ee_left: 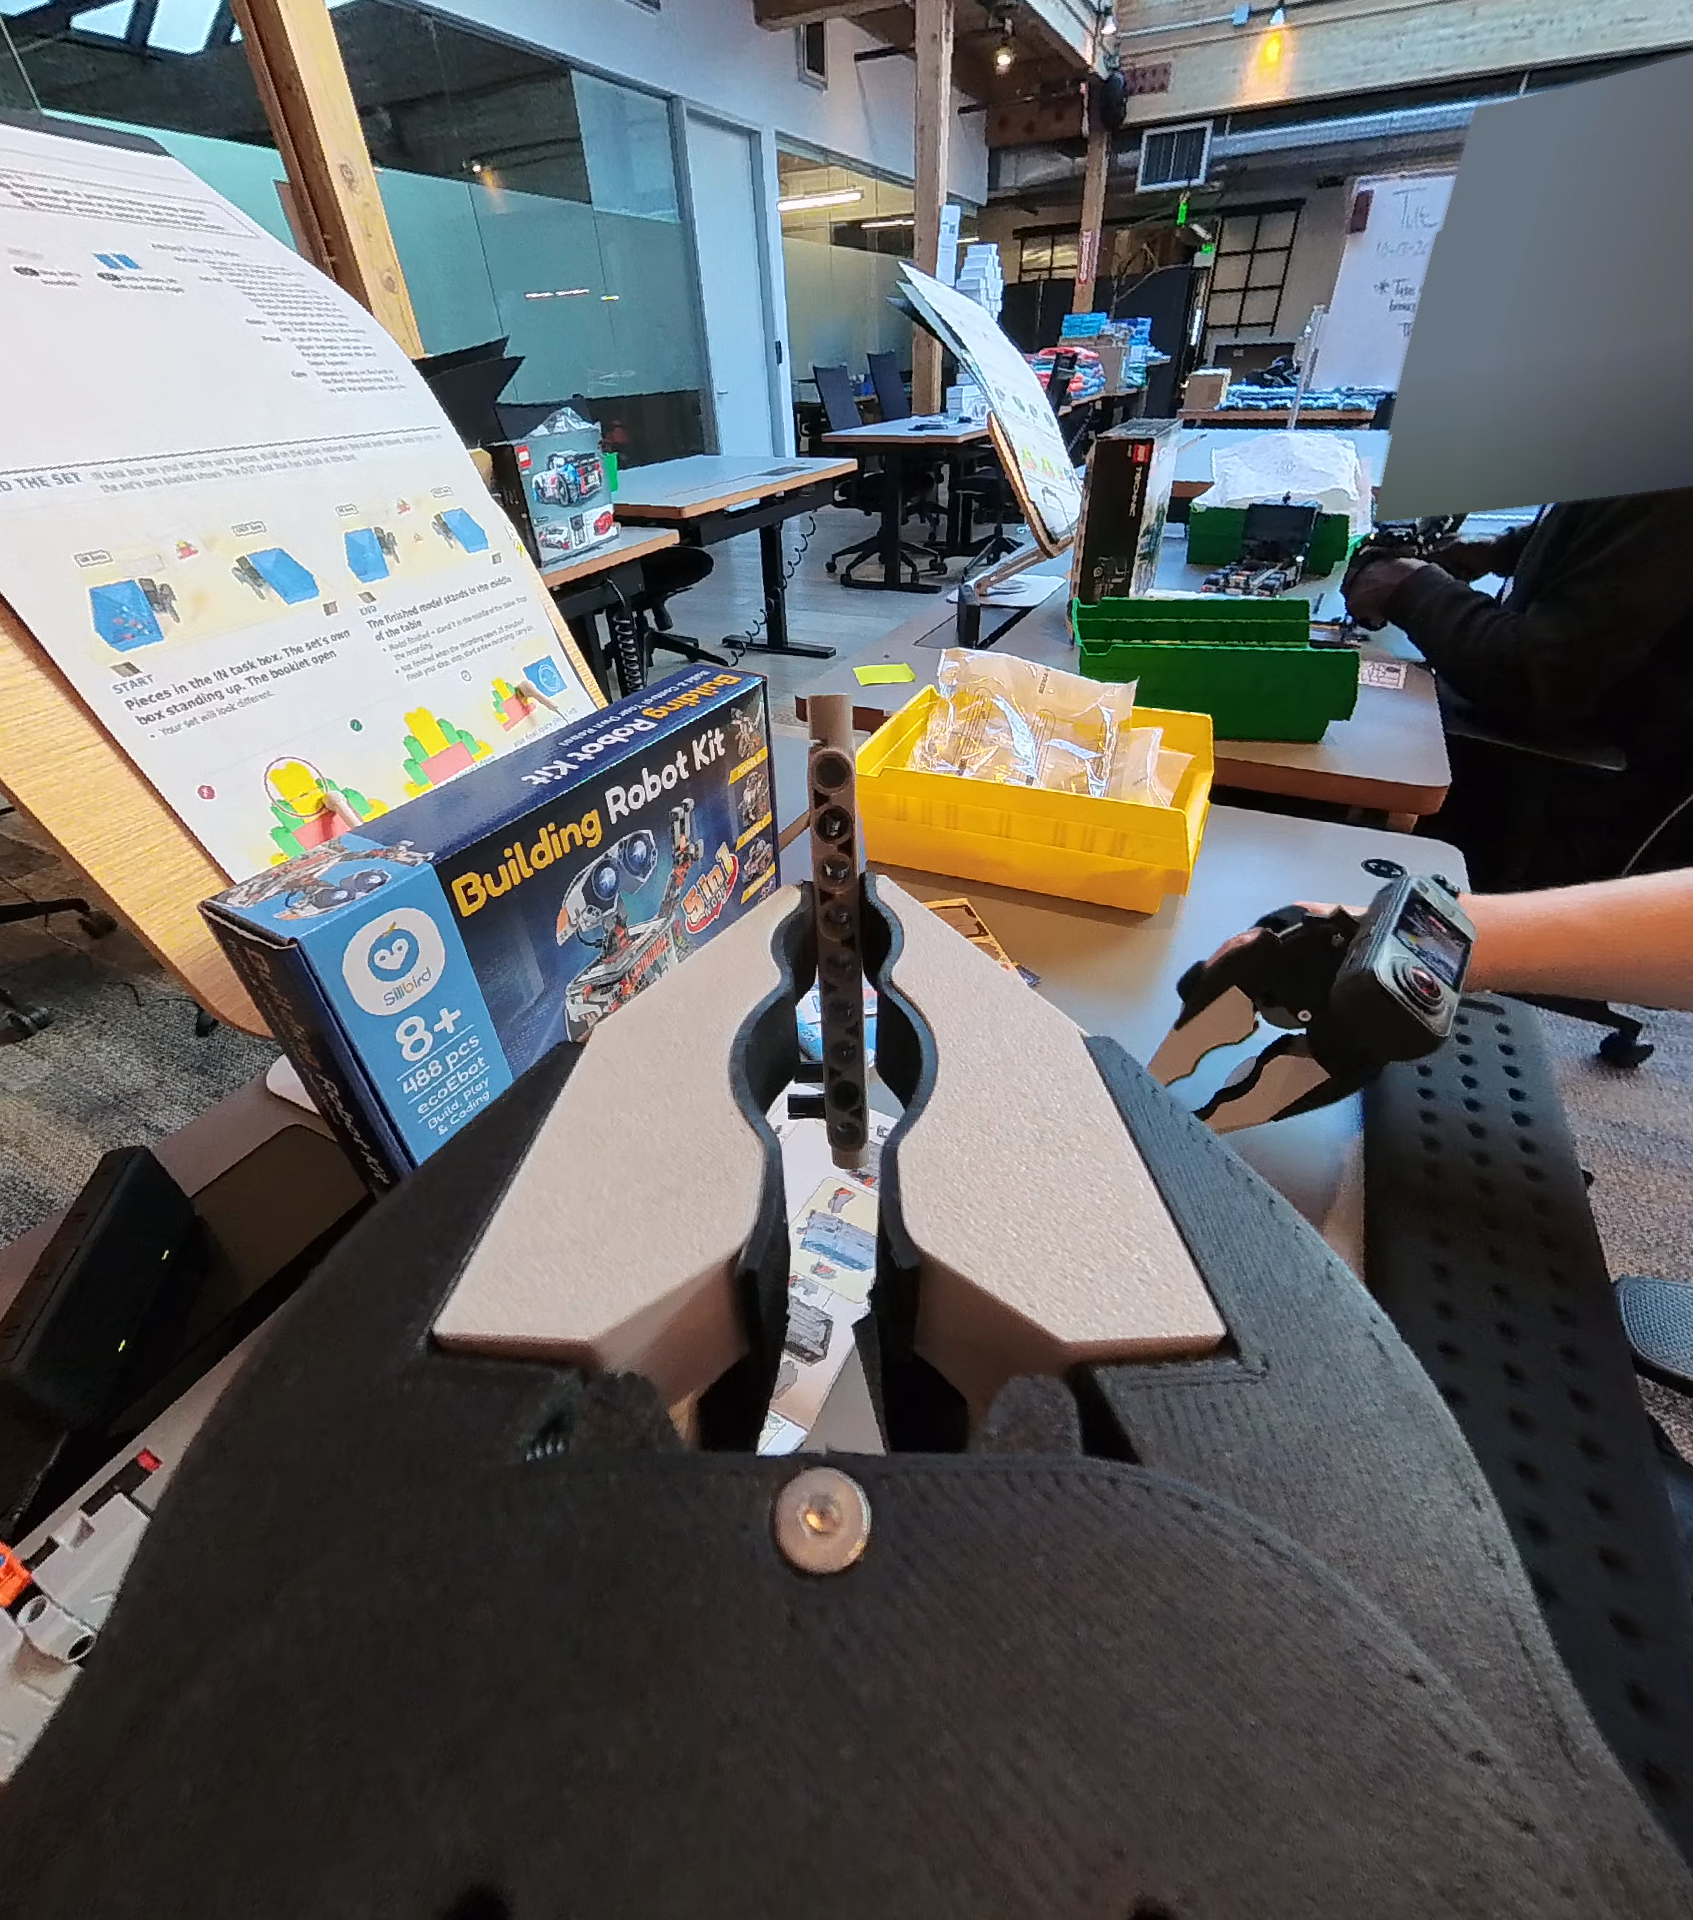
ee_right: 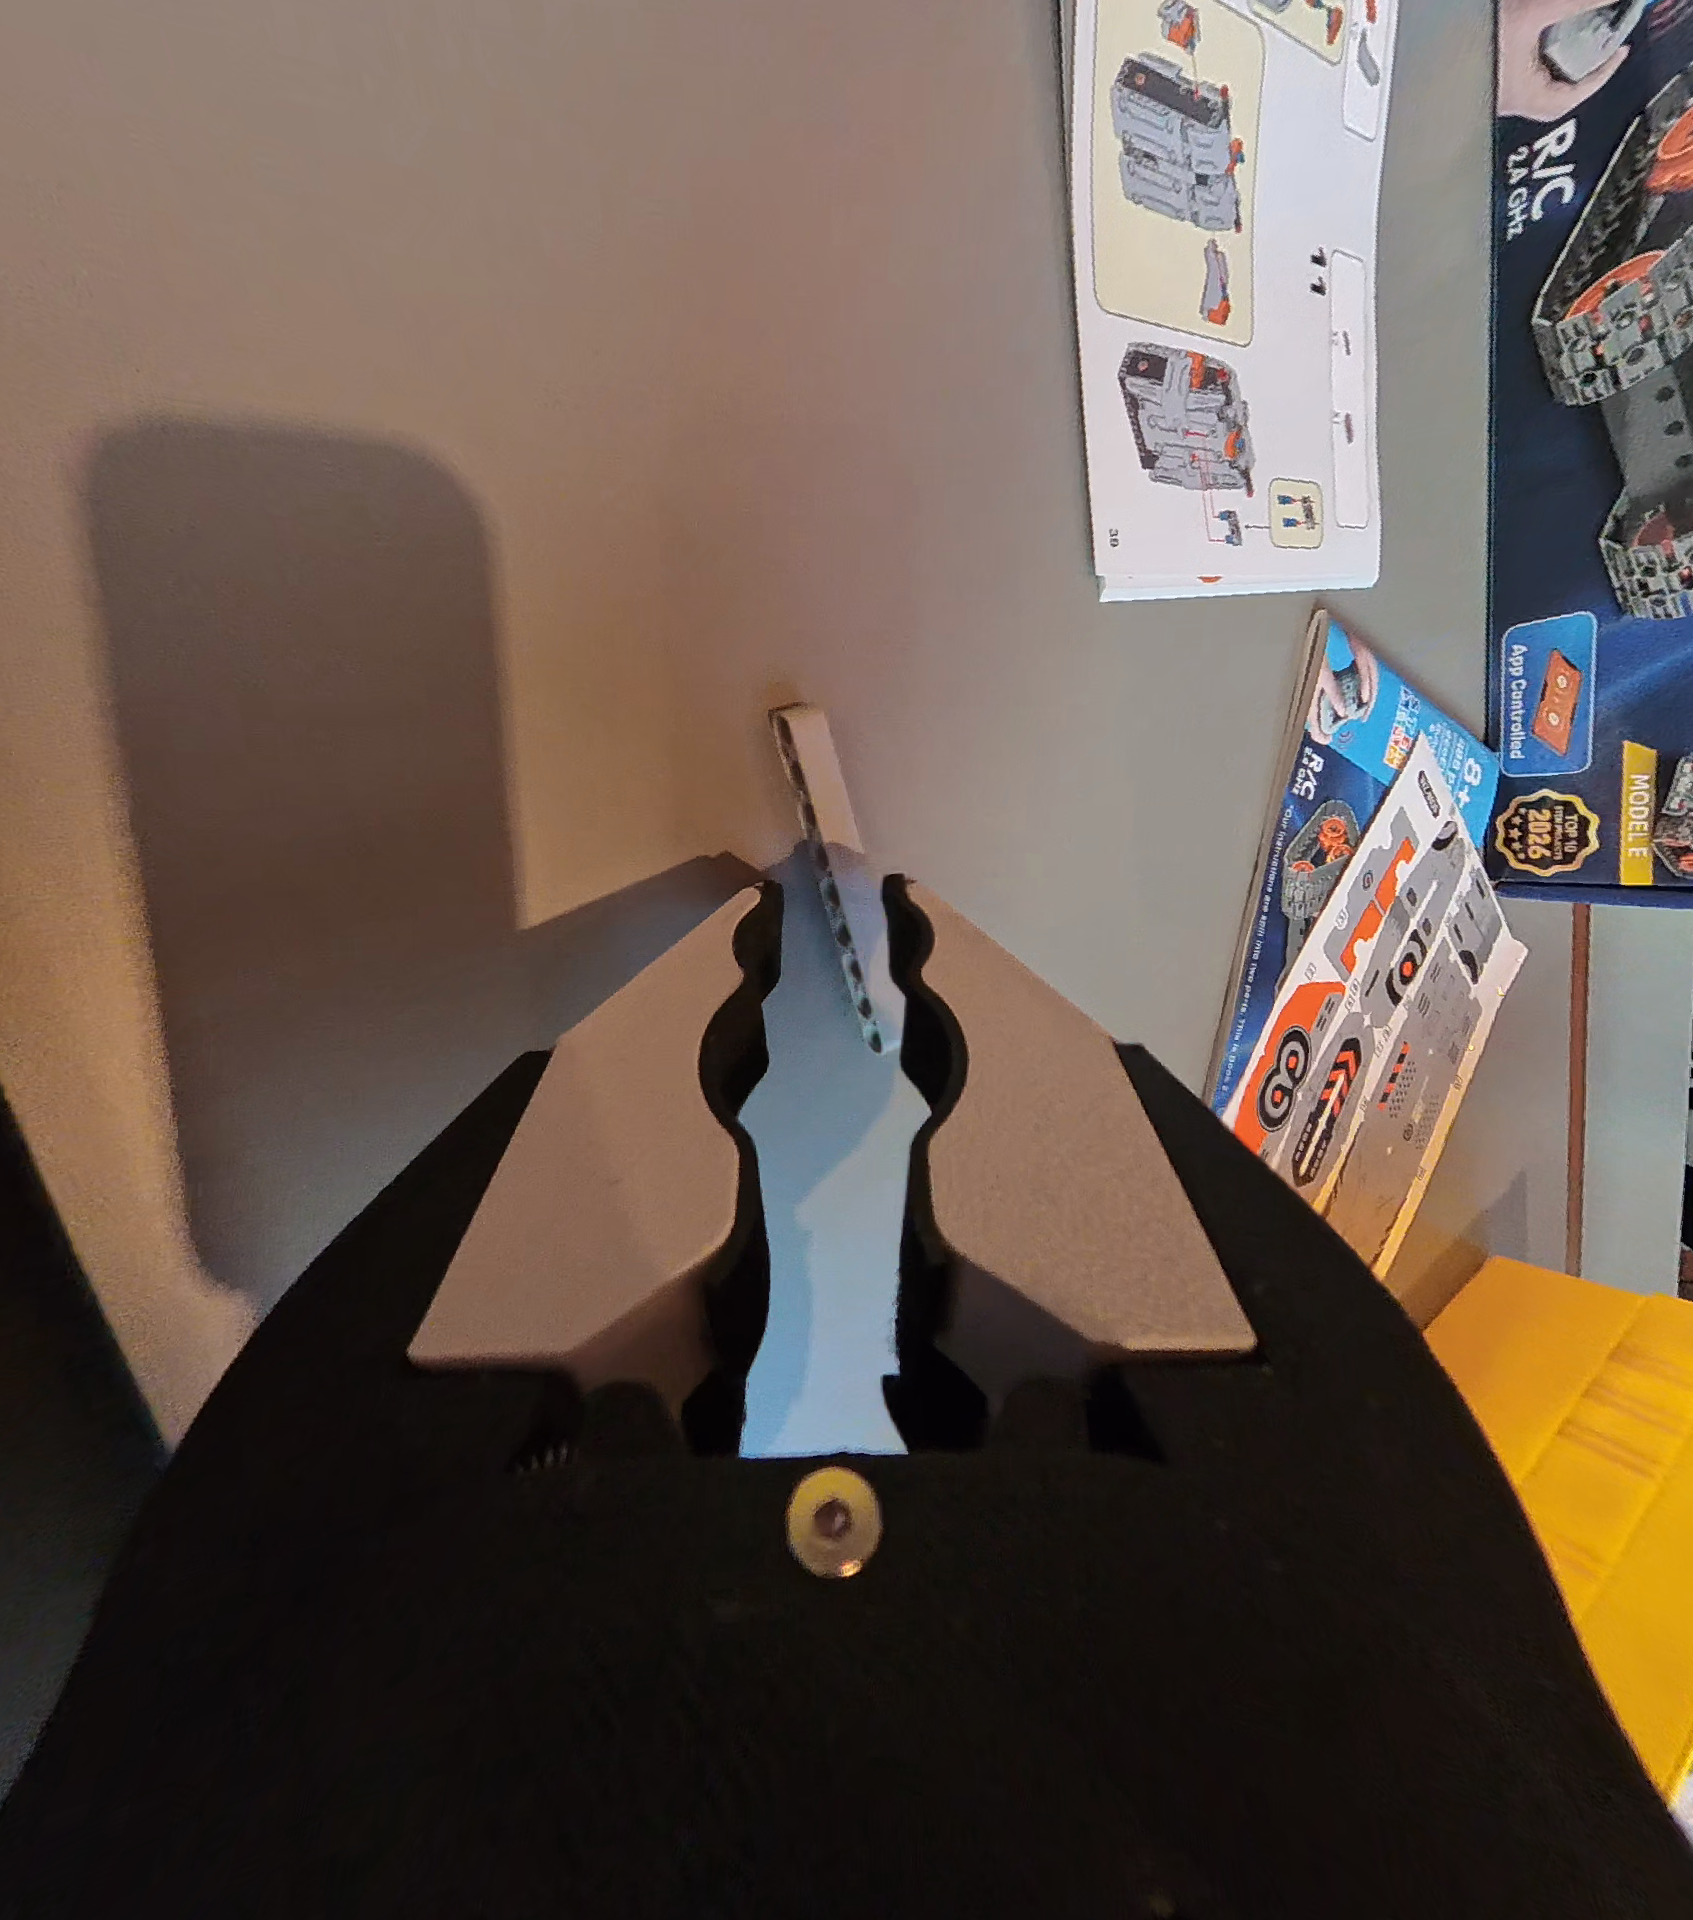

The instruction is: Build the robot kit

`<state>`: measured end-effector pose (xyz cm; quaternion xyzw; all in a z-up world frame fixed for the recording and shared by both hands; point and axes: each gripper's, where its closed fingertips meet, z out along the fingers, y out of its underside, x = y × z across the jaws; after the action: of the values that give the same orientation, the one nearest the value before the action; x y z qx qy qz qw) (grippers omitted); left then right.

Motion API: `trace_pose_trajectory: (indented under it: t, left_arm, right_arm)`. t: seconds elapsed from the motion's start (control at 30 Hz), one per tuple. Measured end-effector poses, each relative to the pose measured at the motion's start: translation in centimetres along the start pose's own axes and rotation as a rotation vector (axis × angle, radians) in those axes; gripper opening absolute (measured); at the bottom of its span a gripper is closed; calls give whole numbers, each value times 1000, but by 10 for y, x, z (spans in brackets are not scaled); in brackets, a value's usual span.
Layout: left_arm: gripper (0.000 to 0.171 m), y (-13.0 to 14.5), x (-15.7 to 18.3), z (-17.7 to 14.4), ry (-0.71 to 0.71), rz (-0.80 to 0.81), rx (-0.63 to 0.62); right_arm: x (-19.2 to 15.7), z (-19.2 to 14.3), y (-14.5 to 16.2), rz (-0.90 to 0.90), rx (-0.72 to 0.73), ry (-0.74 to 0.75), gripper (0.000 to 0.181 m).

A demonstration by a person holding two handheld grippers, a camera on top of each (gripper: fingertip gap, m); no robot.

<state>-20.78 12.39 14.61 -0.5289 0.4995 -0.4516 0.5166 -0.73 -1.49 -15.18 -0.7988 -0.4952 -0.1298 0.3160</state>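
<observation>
Spreading across the left wrist view, the grey table [ee_left: 1268, 940] bears one blue kit box [ee_left: 509, 935] at ten o'clock, standing on its long edge against a slanted instruction board [ee_left: 177, 468], and one yellow bin [ee_left: 1029, 842] of clear plastic bags at one o'clock. Two green bins [ee_left: 1216, 665] sit stacked farther off, near a seated person [ee_left: 1600, 644].

The left gripper [ee_left: 837, 904] pinches one dark grey holed beam [ee_left: 834, 831] between narrow jaws; the beam's long axis runs upright, its free end pointing to twelve o'clock above the fingertips.

In the right wrist view, the right gripper [ee_right: 831, 894] has its jaws narrowly parted around one pale grey holed beam [ee_right: 821, 821]. This beam's long axis runs from twelve toward five o'clock, its far end meeting the tabletop. Whether the jaws actually press it I cannot tell. An open booklet [ee_right: 1237, 312] lies at one o'clock, and a sticker sheet [ee_right: 1382, 987] at three.
</observation>
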Motion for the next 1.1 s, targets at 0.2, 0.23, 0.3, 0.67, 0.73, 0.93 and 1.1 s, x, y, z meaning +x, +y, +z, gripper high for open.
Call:
trace_pose_trajectory:
  t: [0.2,0.23,0.3,0.67,0.73,0.93,1.1]
  left_arm:
    - [5,3,-1,2,0,-3,-12]
    - [5,4,-1,3,-1,-3,-16]
    - [5,5,-1,4,1,-3,-23]
    - [5,12,3,10,11,16,-67]
    - [5,12,4,10,10,20,-71]
    - [5,13,5,13,17,23,-79]
    - [5,15,5,15,17,32,-91]
  right_arm:
    - [3,5,4,-15,2,-49,9]
    - [3,5,4,-14,-2,-68,8]
    - [3,6,3,26,-11,-130,7]
    - [-23,-8,1,766,-143,-1053,5]
    - [-18,-4,-1,780,-107,-1062,5]
    - [-5,0,-1,847,-42,-1072,13]
    - [8,4,0,695,58,-856,14]
